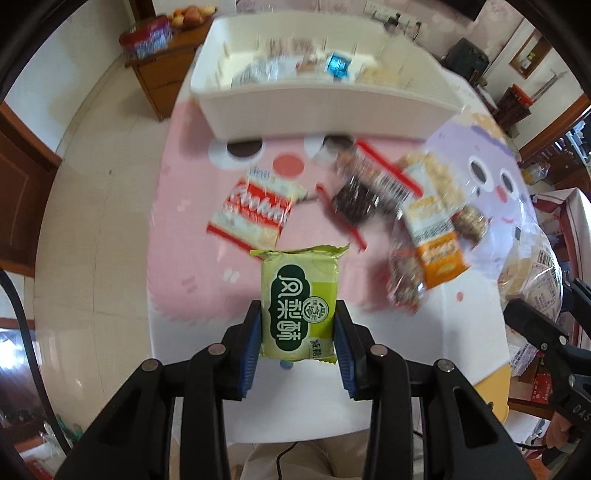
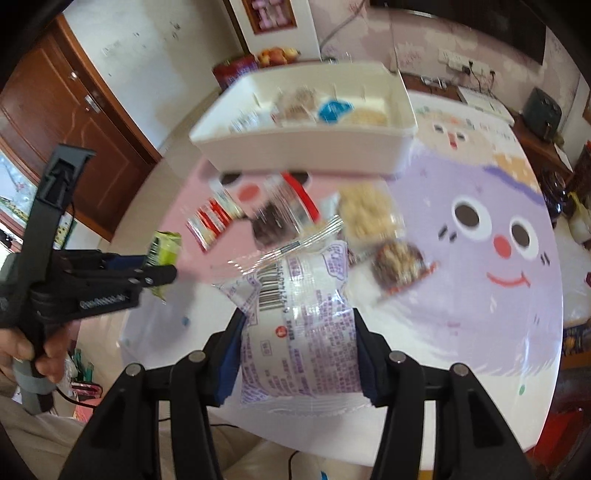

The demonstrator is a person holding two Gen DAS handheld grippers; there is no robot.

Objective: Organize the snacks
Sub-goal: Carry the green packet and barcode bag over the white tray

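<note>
Cartoon-print table (image 1: 192,229), white bin (image 1: 325,99) behind; left claw (image 1: 298,325) grips green packet (image 1: 299,310), right claw (image 2: 299,332) grips clear wrapped snack (image 2: 299,325).

A home, by the look of it, likely a dining room: a round table (image 2: 480,332) under a cartoon-face cloth, a wooden cabinet (image 1: 162,74) at upper left bearing a fruit bowl (image 1: 192,14) (apples, perhaps), brown panelled doors (image 2: 74,147), wall sockets (image 2: 461,61) at upper right.
</note>
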